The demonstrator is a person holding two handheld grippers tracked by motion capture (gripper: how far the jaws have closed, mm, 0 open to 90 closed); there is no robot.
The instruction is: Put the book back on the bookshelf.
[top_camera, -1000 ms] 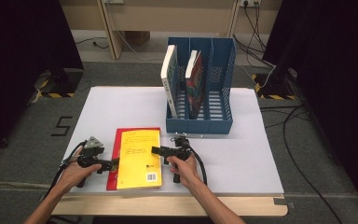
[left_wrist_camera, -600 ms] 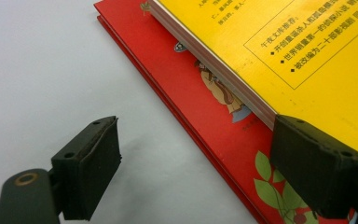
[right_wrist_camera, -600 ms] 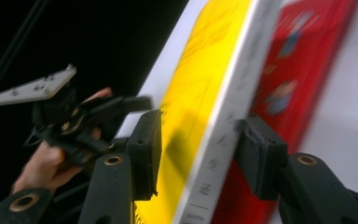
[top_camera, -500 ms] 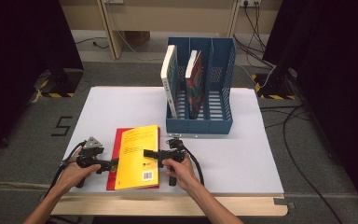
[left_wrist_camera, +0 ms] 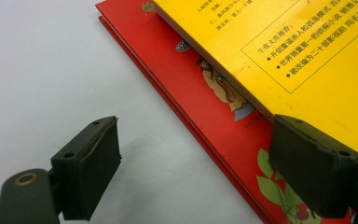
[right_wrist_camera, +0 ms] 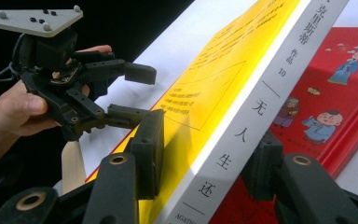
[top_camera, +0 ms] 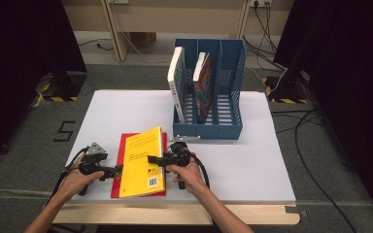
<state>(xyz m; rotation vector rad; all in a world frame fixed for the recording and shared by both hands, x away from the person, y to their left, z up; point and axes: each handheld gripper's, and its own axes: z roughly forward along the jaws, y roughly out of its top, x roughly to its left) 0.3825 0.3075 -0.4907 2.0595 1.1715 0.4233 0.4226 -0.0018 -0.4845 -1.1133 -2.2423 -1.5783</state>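
Observation:
A yellow book (top_camera: 143, 162) lies on a red picture book (top_camera: 118, 165) at the table's near left. My right gripper (top_camera: 151, 160) reaches in from the right and is shut on the yellow book's white spine edge (right_wrist_camera: 242, 135), one pad on the cover and one underneath. That edge is tilted up off the red book (right_wrist_camera: 335, 107). Its jaws closed in on the book and have just eased open a little, with the book still between them. My left gripper (top_camera: 118, 172) stands open at the books' left edge. One pad (left_wrist_camera: 91, 165) is over the table, the other (left_wrist_camera: 314, 163) over the books' corner.
A blue three-slot file holder (top_camera: 228, 82) stands at the table's back, with a white-spined book (top_camera: 176, 82) and a colourful book (top_camera: 203, 82) upright in it. Bare white table (top_camera: 252, 160) lies to the right of the books. The table's front edge is just below my hands.
My right gripper has shifted left onto the yellow book's spine edge and risen slightly with it. The left gripper has stayed where it was.

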